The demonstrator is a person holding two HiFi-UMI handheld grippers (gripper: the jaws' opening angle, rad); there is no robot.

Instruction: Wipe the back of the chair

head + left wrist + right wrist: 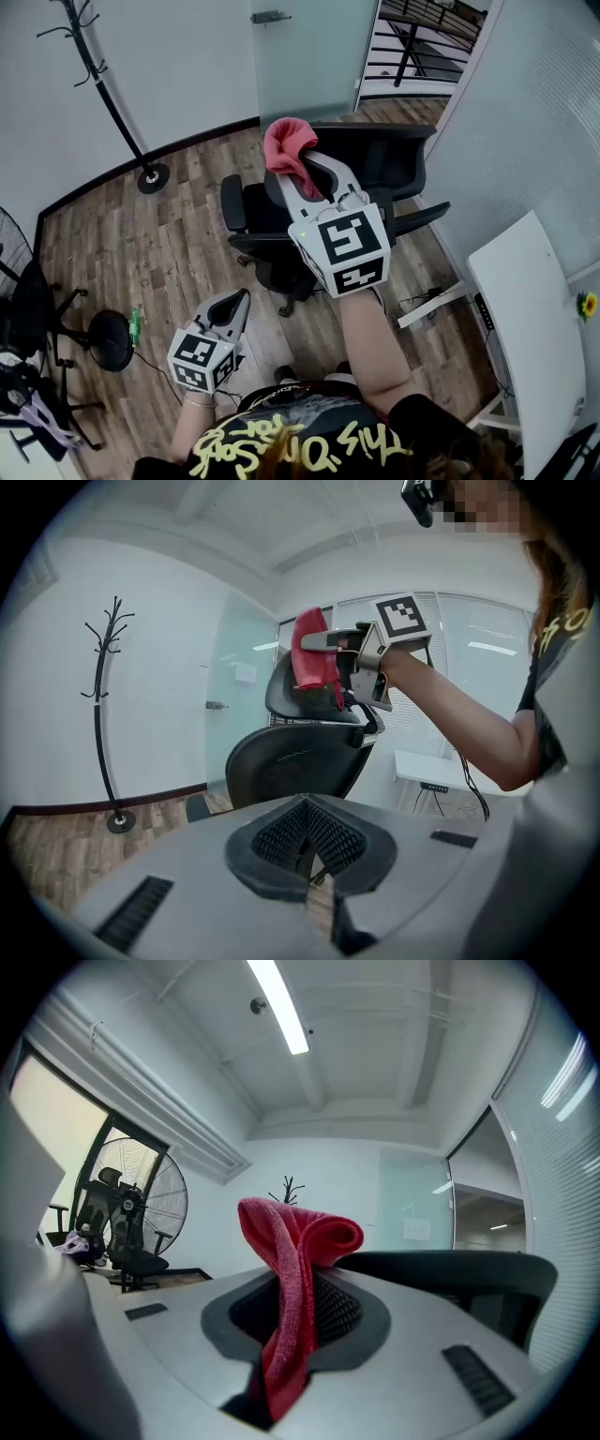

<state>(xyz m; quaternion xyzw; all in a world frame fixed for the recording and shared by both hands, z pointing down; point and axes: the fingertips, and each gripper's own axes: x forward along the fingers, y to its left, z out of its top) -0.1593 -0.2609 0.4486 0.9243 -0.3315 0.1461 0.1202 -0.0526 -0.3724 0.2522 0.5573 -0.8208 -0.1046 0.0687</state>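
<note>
Head view, nearest first: the left gripper (238,304) hangs low beside the person's body, jaws pressed together on nothing. Higher up, the right gripper (314,178) is clamped on a folded red terry cloth (289,150), held right at the headrest of the black mesh office chair (389,155). A white desk (525,309) stands just right of the chair, and a black coat stand (98,84) is far off left.
</note>
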